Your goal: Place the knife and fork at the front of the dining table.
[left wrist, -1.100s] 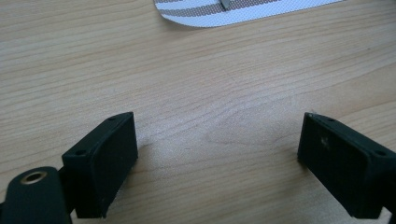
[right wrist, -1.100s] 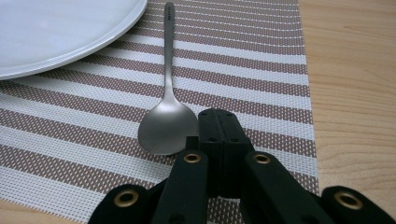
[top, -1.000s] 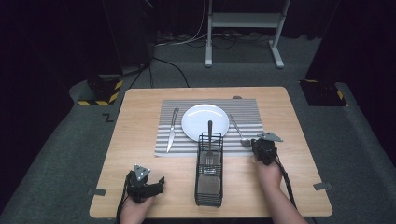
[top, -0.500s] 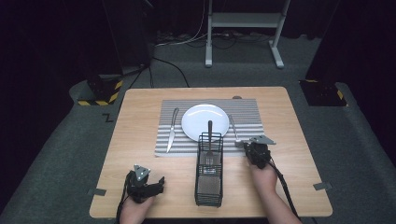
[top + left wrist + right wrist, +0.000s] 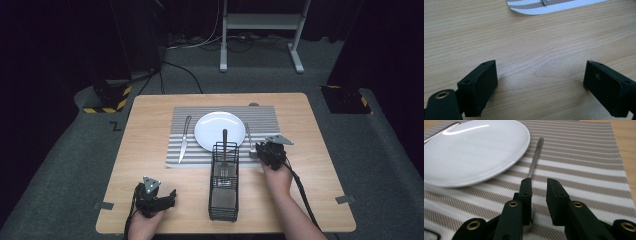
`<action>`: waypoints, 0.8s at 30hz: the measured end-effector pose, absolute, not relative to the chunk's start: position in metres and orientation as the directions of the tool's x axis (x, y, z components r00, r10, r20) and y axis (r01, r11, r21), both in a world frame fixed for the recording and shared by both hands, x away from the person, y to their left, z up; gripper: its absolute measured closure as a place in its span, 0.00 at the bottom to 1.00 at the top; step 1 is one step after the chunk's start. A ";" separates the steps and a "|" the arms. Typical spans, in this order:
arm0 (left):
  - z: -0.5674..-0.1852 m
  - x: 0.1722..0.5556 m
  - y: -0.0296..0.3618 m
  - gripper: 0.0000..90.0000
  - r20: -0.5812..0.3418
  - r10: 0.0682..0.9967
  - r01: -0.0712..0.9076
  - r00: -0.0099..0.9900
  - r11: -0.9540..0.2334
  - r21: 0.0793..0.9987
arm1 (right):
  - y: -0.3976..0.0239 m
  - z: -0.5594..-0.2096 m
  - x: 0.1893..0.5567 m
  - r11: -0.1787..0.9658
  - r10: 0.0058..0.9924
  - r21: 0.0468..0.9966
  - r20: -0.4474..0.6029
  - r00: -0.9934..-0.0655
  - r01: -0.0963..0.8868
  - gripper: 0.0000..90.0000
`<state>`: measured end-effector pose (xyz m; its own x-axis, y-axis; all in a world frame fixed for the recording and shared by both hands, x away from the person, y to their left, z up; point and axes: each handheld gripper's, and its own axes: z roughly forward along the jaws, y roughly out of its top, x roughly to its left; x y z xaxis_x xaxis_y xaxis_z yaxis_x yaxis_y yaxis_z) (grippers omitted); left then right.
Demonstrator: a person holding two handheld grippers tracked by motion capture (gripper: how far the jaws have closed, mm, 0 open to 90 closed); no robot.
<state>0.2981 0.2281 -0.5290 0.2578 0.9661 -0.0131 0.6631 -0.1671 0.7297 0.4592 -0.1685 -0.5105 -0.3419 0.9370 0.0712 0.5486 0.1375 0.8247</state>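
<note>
Steel spoon [image 5: 535,157] lengthwise beside plate [image 5: 471,150], right gripper [image 5: 539,182] jaws slightly parted, left gripper [image 5: 540,82] jaws released.

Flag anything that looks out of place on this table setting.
One oddity: the wire cutlery caddy sits in front of the plate, overlapping the striped placemat, with a utensil still inside. The knife lies straight left of the plate.

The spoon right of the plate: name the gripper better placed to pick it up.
Right. The right gripper sits at the spoon, fingers astride its handle; the left gripper rests open on bare table.
</note>
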 end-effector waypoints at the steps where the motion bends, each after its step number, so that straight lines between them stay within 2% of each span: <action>1: -0.529 0.298 0.228 0.13 -0.015 0.966 0.663 0.258 -0.166 0.730 | -0.166 -0.510 0.462 0.139 0.937 0.826 0.070 -0.343 0.546 0.82; 8: -0.529 0.297 0.230 0.14 -0.028 0.967 0.662 0.255 -0.153 0.734 | -0.139 -0.518 0.479 0.191 0.949 0.798 -0.002 -0.314 0.572 0.85; 12: -0.529 0.297 0.231 0.14 -0.029 0.966 0.662 0.256 -0.153 0.734 | -0.136 -0.523 0.483 0.188 0.953 0.776 0.003 -0.302 0.602 0.87; 16: -0.529 0.297 0.231 0.14 -0.029 0.966 0.661 0.256 -0.153 0.734 | -0.131 -0.524 0.483 0.223 0.952 0.767 -0.038 -0.303 0.601 0.92; 24: -0.529 0.297 0.231 0.14 -0.027 0.967 0.663 0.254 -0.154 0.733 | -0.132 -0.523 0.482 0.240 0.957 0.761 -0.082 -0.278 0.602 0.95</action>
<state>0.2966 0.2306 -0.5288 0.2541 0.9668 -0.0265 0.6629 -0.1541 0.7326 0.4821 -0.1319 -0.5230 -0.2782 0.9570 -0.0823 0.6019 0.2405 0.7615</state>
